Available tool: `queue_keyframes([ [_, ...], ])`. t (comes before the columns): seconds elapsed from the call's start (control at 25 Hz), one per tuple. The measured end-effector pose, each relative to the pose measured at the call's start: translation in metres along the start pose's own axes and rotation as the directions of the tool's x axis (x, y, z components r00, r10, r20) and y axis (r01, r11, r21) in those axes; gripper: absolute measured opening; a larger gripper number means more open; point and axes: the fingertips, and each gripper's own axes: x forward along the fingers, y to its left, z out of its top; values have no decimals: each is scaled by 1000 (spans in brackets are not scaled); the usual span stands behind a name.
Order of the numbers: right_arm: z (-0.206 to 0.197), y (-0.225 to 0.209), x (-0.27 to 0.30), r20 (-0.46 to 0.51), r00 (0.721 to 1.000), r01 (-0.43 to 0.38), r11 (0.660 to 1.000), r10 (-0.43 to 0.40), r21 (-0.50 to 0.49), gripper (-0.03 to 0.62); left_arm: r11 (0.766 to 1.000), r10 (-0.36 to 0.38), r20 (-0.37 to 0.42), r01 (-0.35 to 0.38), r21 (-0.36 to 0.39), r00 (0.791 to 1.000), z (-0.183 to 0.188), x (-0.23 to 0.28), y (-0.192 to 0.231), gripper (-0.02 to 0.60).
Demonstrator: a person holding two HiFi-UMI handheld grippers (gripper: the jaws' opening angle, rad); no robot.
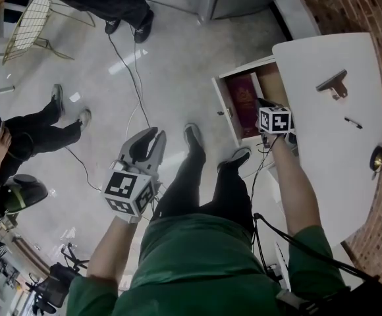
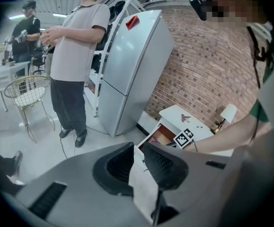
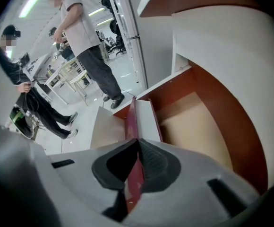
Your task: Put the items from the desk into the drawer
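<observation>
**A:** What do we report for the right gripper (image 3: 137,143)?

**B:** Its jaws are closed on the dark red booklet (image 1: 244,104), which we see edge-on between the pads in the right gripper view. The gripper points steeply down into the open drawer (image 1: 222,101). The booklet is inside the drawer, along its left side as the head view shows it, with bare tan drawer bottom to its right.

**A:** And the left gripper (image 2: 137,148)?

**B:** We find it held out over the floor (image 1: 178,58), beside the person's left leg and well apart from the drawer. Its jaws stand a narrow gap apart. A pale strip shows in that gap, and we cannot tell what it is.

**A:** What do we list on the table (image 1: 336,176)?

**B:** Three things, none touching another: a clip (image 1: 332,84), a small dark stick-shaped item (image 1: 353,122) near it, and a small lamp (image 1: 377,158) at the edge by the brick wall (image 1: 375,5).
</observation>
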Motion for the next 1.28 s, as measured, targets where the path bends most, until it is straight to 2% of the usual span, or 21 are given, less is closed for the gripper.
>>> queue_keyframes([
  [0.12, -1, -19, 6, 14, 997, 70, 995, -71, 73, 23, 1000, -20, -7, 20, -9, 1000, -6, 2, -4, 61],
  [0.28, -4, -37, 12, 12, 983, 183, 980, -184, 76, 31, 1000, -13, -20, 13, -20, 1000, -12, 4, -5, 61],
  [0.56, -4, -51, 16, -19, 966, 260, 963, -259, 70, 42, 999, -29, -11, 29, -36, 1000, -19, 6, -7, 61],
  [0.64, -5, -50, 16, -26, 965, 263, 962, -262, 68, 94, 999, -34, -9, 33, -37, 999, -19, 6, -9, 61],
  [0.8, -2, -35, 7, -8, 968, 250, 966, -250, 66, 100, 998, -44, 7, 44, -32, 999, -12, 6, -13, 61],
  [0.96, 9, 9, -16, 40, 984, 176, 984, -176, 21, 87, 997, -67, 28, 68, -40, 997, -1, 11, -21, 61],
  [1.12, 41, 46, -68, 152, 983, 110, 994, -106, -23, 66, 994, -102, 65, 104, -33, 993, 27, 21, -40, 61],
  [1.28, 91, 56, -146, 325, 942, 98, 994, -79, -42, 44, 990, -142, 127, 142, 9, 982, 65, 27, -61, 55],
])
